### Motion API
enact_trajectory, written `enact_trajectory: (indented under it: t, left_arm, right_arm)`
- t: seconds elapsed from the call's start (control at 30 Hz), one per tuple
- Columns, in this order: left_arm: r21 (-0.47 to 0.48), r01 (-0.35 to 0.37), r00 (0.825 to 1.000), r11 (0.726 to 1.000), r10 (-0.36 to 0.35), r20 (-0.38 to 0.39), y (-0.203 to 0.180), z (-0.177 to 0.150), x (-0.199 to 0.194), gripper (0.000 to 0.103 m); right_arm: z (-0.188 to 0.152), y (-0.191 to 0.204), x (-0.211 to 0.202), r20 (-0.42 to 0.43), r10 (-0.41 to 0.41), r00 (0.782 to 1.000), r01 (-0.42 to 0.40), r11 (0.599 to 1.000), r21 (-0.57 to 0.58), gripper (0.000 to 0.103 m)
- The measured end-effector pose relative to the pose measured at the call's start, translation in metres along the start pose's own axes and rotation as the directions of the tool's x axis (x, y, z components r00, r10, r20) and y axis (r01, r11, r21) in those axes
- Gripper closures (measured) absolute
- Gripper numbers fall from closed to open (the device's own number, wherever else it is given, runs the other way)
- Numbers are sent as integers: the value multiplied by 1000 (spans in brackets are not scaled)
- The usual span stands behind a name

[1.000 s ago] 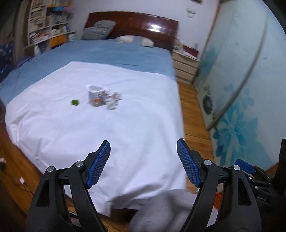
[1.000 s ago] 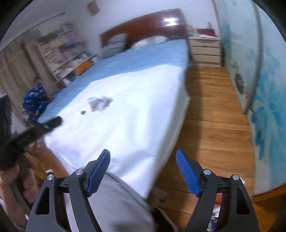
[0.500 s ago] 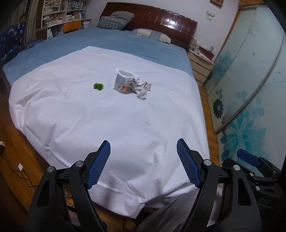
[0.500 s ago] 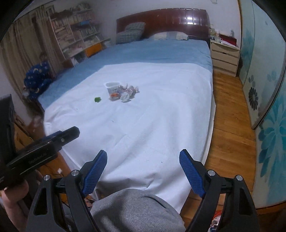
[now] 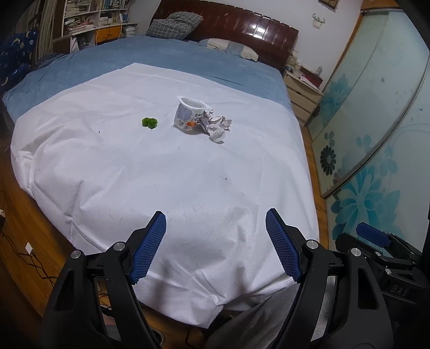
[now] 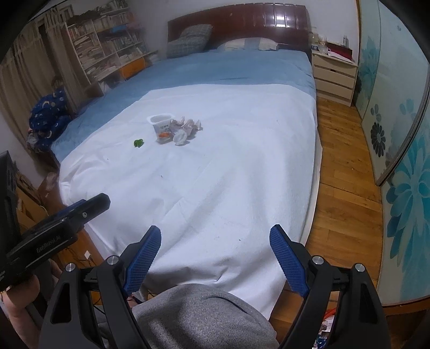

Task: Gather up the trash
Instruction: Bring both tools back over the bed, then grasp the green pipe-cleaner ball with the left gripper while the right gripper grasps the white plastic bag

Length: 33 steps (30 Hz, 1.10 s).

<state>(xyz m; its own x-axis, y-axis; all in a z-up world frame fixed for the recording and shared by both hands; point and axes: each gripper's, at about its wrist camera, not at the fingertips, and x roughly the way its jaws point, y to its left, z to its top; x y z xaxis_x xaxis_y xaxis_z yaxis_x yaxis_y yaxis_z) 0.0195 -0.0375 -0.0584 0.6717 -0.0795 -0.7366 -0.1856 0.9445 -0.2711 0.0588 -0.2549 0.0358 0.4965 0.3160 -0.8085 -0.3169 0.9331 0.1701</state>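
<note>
A white plastic cup (image 5: 188, 114) stands on the white sheet (image 5: 161, 174) of the bed, with crumpled wrappers (image 5: 215, 124) right beside it and a small green scrap (image 5: 149, 122) to its left. The same cup (image 6: 160, 127), wrappers (image 6: 185, 130) and green scrap (image 6: 138, 142) show in the right wrist view. My left gripper (image 5: 215, 243) is open and empty over the bed's foot end, well short of the trash. My right gripper (image 6: 215, 256) is open and empty, also at the foot end.
The bed has a blue cover (image 5: 174, 61), pillows and a dark headboard (image 5: 228, 24). A bookshelf (image 6: 107, 51) stands at the left, a nightstand (image 6: 333, 77) at the right. Wooden floor (image 6: 346, 161) runs along sliding glass doors (image 5: 376, 107). A grey-clad knee (image 6: 201, 316) is below the right gripper.
Both grippers have come closer over the bed's foot end, and the trash looks nearer and more centred. Both stayed open.
</note>
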Motion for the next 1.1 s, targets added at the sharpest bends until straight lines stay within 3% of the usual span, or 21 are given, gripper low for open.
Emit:
enact_trajectory:
  t: [0.37,0.63,0.77,0.97,1.1]
  left_arm:
    - [-79,-23,1000,997,22,-20,39,15,23,26]
    - [-187,-50,998,981,45,-34,83,61,83,26]
    - [-181,-126,992,975,121,-36,96,92,111,26]
    - [-136,-182,983,974,176,-52,117,125,150,27]
    - [-173,-182,980,968,164,-110,130,134,170,27]
  right_arm:
    - [30,21,20,42,39,998,-40,999,25,21]
    - [34,24,29,10,59,998,-60,998,33,20]
    - [35,19,34,-4,61,998,-60,996,64,20]
    - [47,22,46,-8,46,999,-45,996,79,20]
    - [73,32,75,5,84,996,-84,991,101,20]
